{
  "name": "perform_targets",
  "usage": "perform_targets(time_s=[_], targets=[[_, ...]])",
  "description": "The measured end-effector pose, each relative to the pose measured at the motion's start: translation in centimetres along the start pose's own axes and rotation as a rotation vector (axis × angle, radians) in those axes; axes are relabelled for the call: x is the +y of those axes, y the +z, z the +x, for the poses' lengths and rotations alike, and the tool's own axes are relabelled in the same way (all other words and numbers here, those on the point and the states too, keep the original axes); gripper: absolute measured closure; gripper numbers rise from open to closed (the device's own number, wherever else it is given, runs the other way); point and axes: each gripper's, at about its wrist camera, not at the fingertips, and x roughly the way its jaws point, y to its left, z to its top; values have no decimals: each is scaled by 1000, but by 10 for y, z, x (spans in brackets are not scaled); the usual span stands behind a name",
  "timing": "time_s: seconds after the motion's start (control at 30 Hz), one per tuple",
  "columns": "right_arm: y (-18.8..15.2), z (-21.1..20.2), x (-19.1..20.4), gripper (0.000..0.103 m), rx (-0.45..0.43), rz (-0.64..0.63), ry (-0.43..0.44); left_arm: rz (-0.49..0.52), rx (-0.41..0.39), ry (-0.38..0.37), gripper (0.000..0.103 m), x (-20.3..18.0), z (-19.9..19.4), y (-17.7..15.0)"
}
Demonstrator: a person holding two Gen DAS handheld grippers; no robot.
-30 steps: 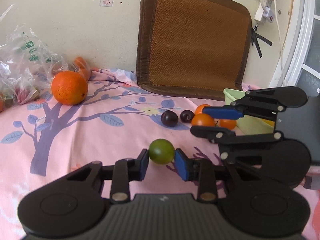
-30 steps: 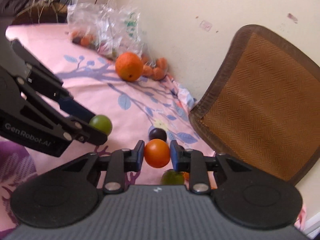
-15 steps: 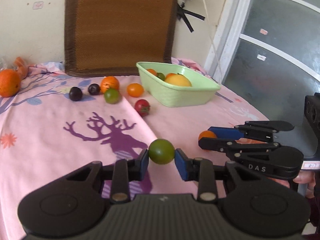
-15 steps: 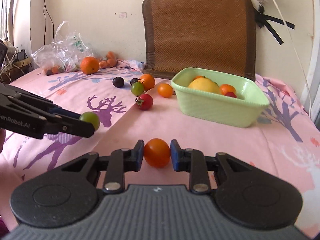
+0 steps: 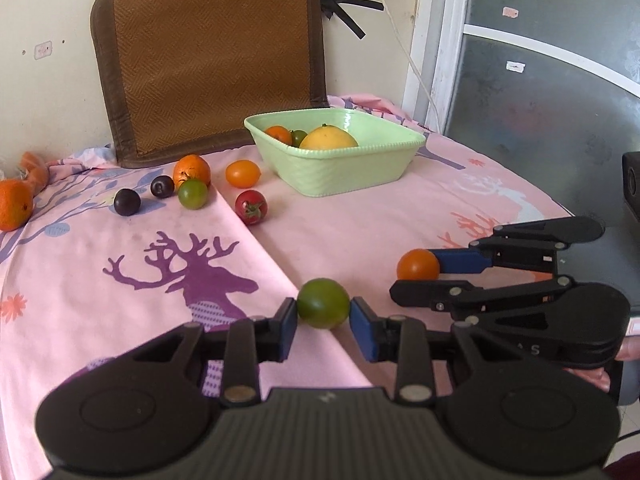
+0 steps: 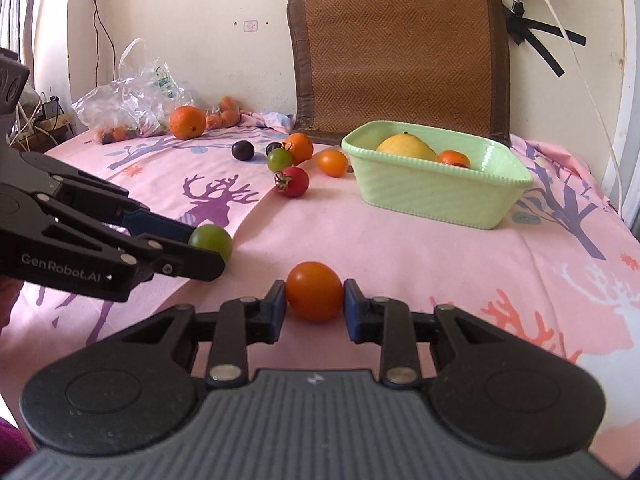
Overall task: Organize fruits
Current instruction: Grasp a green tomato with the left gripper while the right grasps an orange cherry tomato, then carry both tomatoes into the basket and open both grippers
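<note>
Carrying step in hand. My left gripper [image 5: 323,317] is clenched on a green tomato [image 5: 323,308], my right gripper [image 6: 314,306] on an orange tomato [image 6: 314,291], both well short of the green basket [image 6: 440,196]. Next: carry both over its rim, then release.

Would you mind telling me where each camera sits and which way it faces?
Left wrist: on the left gripper, looking along its fingers, shut on a green tomato, toward the bowl; the right gripper shows at right.
Right wrist: on the right gripper, shut on an orange tomato, facing the bowl; the left gripper shows at left.
Shared: both tomatoes, the bowl, loose fruit.
</note>
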Motion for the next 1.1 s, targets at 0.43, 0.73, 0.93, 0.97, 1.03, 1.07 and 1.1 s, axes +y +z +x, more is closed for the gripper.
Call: perform_targets(time_s=[0.43, 0.73, 0.93, 0.97, 1.03, 1.07, 1.1], targets=[[51, 5, -73, 71, -253, 141, -189, -26, -100, -36, 73, 10, 47, 121], [50, 39, -93, 71, -217, 146, -237, -98, -8, -12, 72, 35, 123, 167], [49, 41, -98, 69, -232, 163, -243, -86, -5, 7, 49, 33, 131, 165], [49, 38, -98, 69, -241, 163, -248, -87, -19, 2, 49, 35, 124, 166], [48, 32, -99, 69, -266, 174, -248, -102, -68, -8, 49, 42, 102, 166], [48, 28, -99, 69, -282, 182, -244, -113, -94, -3, 49, 50, 88, 166], [48, 24, -98, 69, -298, 191, -238, -126, -118, 8, 49, 60, 74, 165]])
